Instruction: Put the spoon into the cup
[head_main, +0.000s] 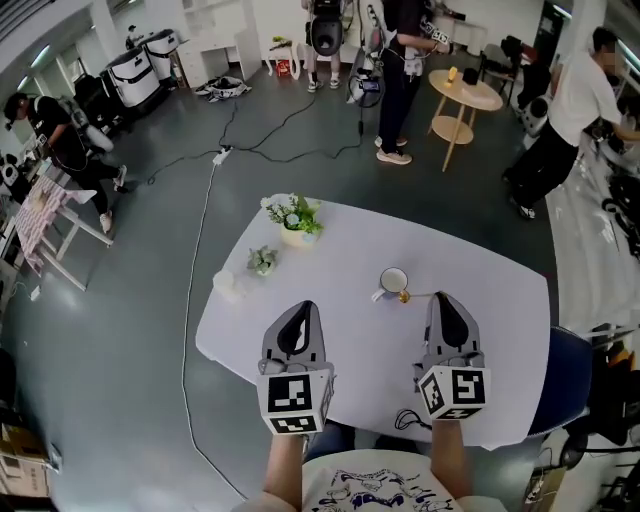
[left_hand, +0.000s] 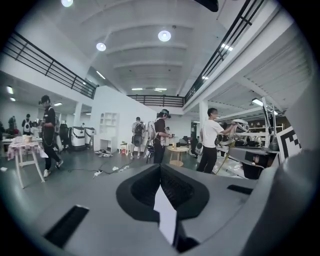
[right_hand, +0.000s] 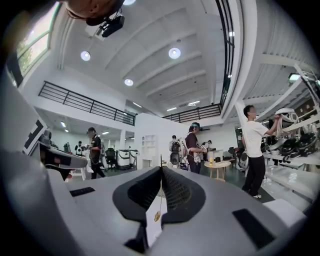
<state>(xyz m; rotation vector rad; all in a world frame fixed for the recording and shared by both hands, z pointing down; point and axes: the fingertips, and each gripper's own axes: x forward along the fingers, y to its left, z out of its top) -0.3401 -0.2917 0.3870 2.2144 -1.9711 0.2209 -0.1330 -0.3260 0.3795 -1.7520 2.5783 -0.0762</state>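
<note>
- Spoon (head_main: 405, 296) is picked up but not yet in the cup. Its gold end sits just beside the rim, and whether it touches the table cannot be told.
- Far left on the white table (head_main: 500, 300) are a small potted plant (head_main: 262, 260) and, beyond it, a flower pot (head_main: 298, 236). Both are well apart from the action.
- Left gripper (head_main: 307, 304) is clenched on nothing, its jaws pressed together, and it points level over the table's near edge.
- The white cup (head_main: 393, 280) stands upright at centre, with nothing showing inside.
- Right gripper (head_main: 444, 297) is clamped on the spoon's thin handle (right_hand: 160, 192), which runs from the jaw tips leftward toward the cup.
- The job appears about half done: the gold end has to go over the rim and down into the cup, then the jaws let go.
</note>
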